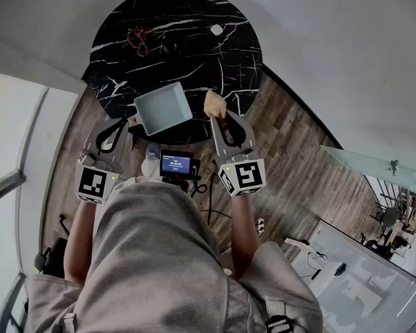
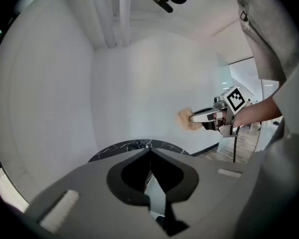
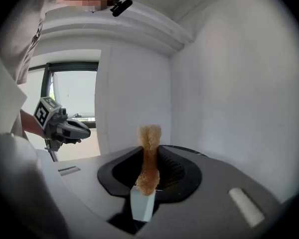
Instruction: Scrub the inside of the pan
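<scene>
A pale grey-blue square pan [image 1: 163, 107] sits empty at the near edge of the round black marble table [image 1: 194, 33]. My right gripper [image 1: 219, 118] is just right of the pan, shut on a tan sponge [image 1: 215, 105] that sticks out past its tips. In the right gripper view the sponge [image 3: 149, 153] stands pinched between the jaws. My left gripper [image 1: 127, 121] hovers just left of the pan with its jaws shut and nothing between them; in its own view the jaws [image 2: 149, 156] meet. Neither gripper touches the pan.
On the far side of the table lie a reddish-brown tangle [image 1: 137, 39] and a small white object [image 1: 217, 30]. A device with a lit screen [image 1: 176, 164] hangs at the person's chest. White walls curve behind the table; wood floor lies to the right.
</scene>
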### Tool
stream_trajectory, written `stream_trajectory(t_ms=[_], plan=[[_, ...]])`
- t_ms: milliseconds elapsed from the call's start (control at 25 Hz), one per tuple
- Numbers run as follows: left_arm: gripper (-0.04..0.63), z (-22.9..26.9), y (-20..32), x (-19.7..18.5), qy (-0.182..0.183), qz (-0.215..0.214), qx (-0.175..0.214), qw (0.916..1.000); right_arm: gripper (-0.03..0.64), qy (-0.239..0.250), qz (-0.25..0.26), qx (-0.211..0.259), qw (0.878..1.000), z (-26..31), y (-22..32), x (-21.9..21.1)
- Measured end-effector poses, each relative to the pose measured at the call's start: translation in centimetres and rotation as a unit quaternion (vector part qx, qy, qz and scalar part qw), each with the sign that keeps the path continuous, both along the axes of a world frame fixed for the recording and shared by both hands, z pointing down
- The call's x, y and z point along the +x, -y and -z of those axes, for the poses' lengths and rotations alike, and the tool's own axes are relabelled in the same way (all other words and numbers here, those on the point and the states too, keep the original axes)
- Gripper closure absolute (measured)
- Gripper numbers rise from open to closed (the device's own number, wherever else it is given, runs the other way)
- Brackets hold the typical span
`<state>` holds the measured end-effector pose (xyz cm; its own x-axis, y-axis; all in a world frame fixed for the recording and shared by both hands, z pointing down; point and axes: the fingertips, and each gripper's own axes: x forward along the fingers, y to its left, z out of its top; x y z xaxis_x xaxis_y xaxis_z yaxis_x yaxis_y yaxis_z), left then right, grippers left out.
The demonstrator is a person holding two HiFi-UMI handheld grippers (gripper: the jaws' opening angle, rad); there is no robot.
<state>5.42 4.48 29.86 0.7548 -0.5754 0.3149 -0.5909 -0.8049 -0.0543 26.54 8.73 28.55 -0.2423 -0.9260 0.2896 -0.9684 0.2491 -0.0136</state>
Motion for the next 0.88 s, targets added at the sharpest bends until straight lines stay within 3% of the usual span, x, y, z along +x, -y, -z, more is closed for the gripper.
stream_trajectory(t_ms=[160,360,560,760,840,880], plan=[[0.592,-1.5,1.5,-2.5,0.010,0.005,-0.010,0.9999,0.508,0.005,0.027,-0.008,1.000,-0.7,1.9,-1.8],[0.591,-5.1,2.4,-5.3,0.053,0.001,-0.018,0.9984,0.502,-0.005,0.063,-0.037,0.997,-2.6,3.5,-4.0],[0.591,-8.3,3.0,-6.5,0.083,-0.002,-0.028,0.9961,0.502,-0.065,0.078,-0.062,0.993,-4.7,4.8,-4.4],[0.591,-12.0,2.2,-6.8,0.125,-0.024,-0.027,0.9915,0.502,-0.152,0.150,-0.084,0.973,-6.8,5.8,-6.1],[0.582,-13.7,1.8,-6.8,0.149,-0.043,-0.026,0.9875,0.502,-0.186,0.183,-0.099,0.960,-8.4,6.3,-6.5],[0.547,-14.9,1.7,-6.8,0.167,-0.055,-0.029,0.9839,0.502,-0.210,0.203,-0.106,0.950,-9.4,6.6,-6.7]])
